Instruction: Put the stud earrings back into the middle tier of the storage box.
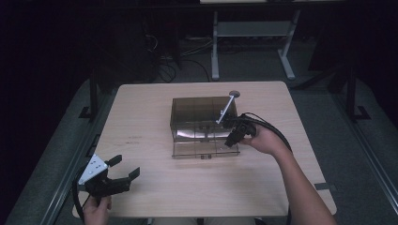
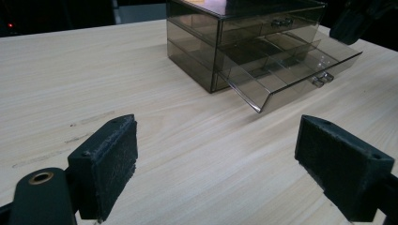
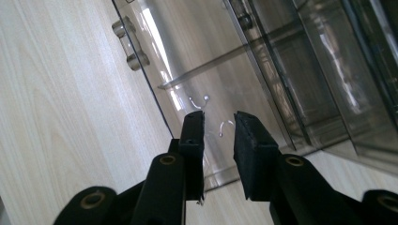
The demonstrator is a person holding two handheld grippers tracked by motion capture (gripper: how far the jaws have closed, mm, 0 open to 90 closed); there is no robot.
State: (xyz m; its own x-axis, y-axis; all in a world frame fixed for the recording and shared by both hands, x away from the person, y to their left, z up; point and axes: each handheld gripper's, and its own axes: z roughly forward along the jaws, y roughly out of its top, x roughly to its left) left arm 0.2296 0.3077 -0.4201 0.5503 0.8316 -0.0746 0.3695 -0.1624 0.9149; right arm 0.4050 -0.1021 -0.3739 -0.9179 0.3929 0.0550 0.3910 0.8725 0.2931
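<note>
The smoky plastic drawer box [image 1: 199,112] stands mid-desk, its lower drawer [image 1: 205,147] pulled out toward the near edge and blocking the way straight in front of it. The right tongs [image 1: 233,138] hang over that drawer's right corner. Bare desk [image 1: 141,136] lies wide open left of the box, and near it.

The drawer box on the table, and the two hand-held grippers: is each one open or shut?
Bottom drawer: pulled out, with small hooks lying inside.
Top drawer: pushed in.
Left hand-held gripper: jaws wide open, nothing between them.
Right hand-held gripper: over the bottom drawer, jaws slightly apart, gripping nothing.
</note>
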